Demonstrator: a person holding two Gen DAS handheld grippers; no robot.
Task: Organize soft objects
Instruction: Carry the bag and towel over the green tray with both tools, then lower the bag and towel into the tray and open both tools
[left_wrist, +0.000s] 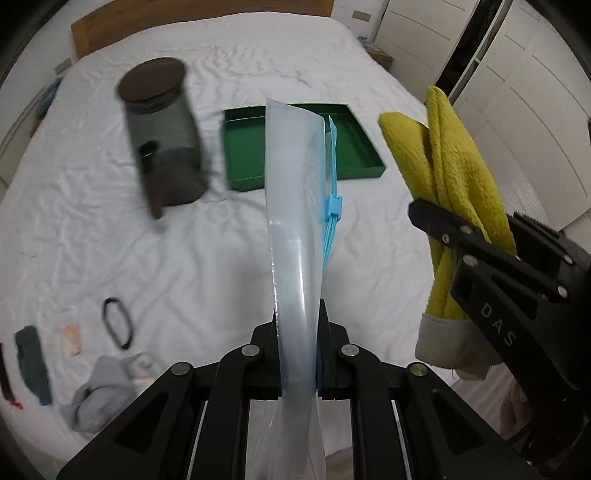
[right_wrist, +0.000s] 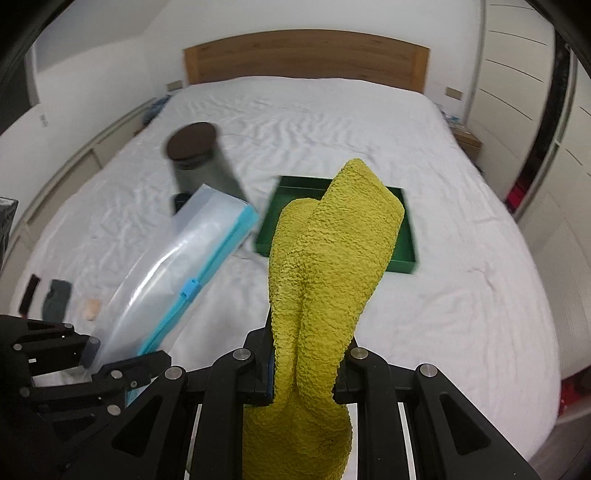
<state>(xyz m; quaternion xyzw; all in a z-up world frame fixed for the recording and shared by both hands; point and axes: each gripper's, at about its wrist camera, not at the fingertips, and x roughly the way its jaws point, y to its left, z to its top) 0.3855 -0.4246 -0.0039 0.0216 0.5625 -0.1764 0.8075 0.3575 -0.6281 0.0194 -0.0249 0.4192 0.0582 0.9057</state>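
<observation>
My left gripper (left_wrist: 298, 332) is shut on a clear zip bag (left_wrist: 295, 206) with a blue slider, which stands up edge-on above the white bed. The same zip bag (right_wrist: 177, 273) shows in the right wrist view at lower left, held by the left gripper (right_wrist: 110, 365). My right gripper (right_wrist: 306, 354) is shut on a folded yellow-green fuzzy sock (right_wrist: 328, 258) that stands up between its fingers. In the left wrist view the sock (left_wrist: 450, 177) and right gripper (left_wrist: 465, 232) are at the right, close beside the bag.
A green tray (left_wrist: 354, 155) and a dark lidded jar (left_wrist: 162, 136) sit mid-bed. Small items lie at the near left: a black hair loop (left_wrist: 118, 323), a grey sock (left_wrist: 99, 391), a teal sock (left_wrist: 33, 362). Wooden headboard (right_wrist: 306, 55) and white wardrobes (right_wrist: 535, 110) border the bed.
</observation>
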